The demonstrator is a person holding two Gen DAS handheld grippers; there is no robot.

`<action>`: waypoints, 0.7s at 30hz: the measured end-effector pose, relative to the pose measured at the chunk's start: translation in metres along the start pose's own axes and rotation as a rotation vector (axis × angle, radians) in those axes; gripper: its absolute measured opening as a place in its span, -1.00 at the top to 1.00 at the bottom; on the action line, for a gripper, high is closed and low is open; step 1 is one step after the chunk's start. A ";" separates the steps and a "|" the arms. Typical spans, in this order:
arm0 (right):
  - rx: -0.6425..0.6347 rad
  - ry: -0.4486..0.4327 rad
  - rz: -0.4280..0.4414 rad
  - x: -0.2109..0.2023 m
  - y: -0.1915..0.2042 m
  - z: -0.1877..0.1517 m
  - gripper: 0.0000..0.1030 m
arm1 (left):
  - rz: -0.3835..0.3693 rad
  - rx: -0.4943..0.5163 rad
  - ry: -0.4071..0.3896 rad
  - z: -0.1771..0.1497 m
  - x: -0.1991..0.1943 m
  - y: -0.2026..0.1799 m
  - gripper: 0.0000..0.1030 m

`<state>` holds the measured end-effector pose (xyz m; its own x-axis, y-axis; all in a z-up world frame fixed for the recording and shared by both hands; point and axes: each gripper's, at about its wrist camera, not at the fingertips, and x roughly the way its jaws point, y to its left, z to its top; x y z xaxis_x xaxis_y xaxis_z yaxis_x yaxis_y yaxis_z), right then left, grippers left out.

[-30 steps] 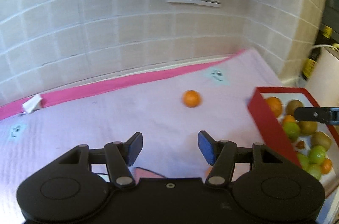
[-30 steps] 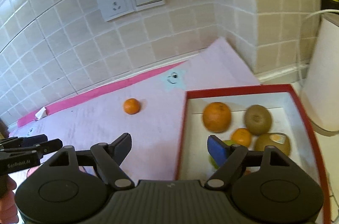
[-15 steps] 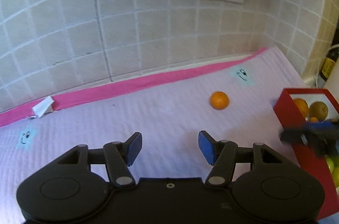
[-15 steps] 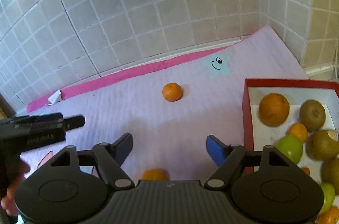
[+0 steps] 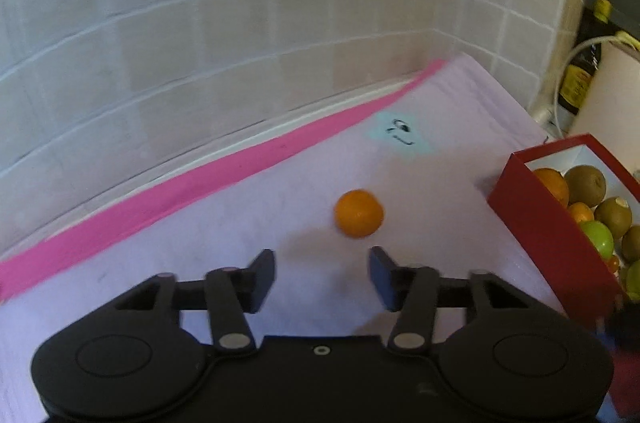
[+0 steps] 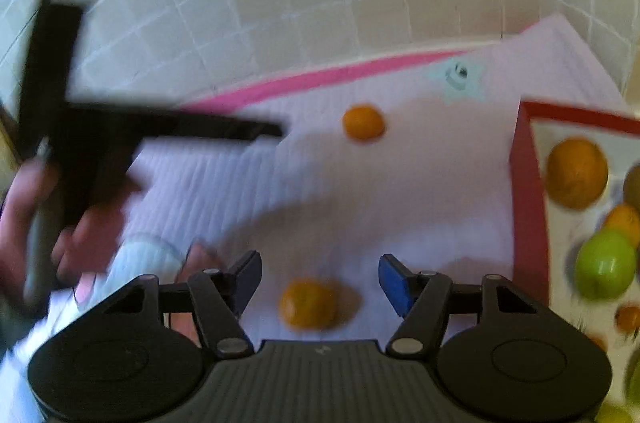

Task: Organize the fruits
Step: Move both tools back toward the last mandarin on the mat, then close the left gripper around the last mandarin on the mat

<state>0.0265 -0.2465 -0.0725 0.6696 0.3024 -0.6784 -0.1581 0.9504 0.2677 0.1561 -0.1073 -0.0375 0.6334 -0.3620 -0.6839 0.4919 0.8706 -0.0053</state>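
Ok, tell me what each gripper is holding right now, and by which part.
Nothing is held. The left gripper is opening, empty, short of the far orange. The right gripper is closing around the near orange, pads not touching it.

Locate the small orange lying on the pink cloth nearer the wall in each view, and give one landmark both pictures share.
Left wrist view: the small orange lies right of centre, just beyond the fingertips, left of the red box.
Right wrist view: same small orange, above centre, far ahead; a second orange lies nearer, between the fingers.
Shared landmark: the star sticker on the cloth.
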 end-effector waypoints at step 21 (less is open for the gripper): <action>-0.048 0.002 -0.063 0.025 0.021 -0.015 0.08 | -0.060 0.045 0.086 0.034 0.099 -0.026 0.00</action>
<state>0.0290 -0.2178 -0.0937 0.6781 0.2416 -0.6941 -0.1501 0.9700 0.1911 0.2261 -0.1773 -0.0804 0.5497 -0.3813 -0.7433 0.5551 0.8317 -0.0161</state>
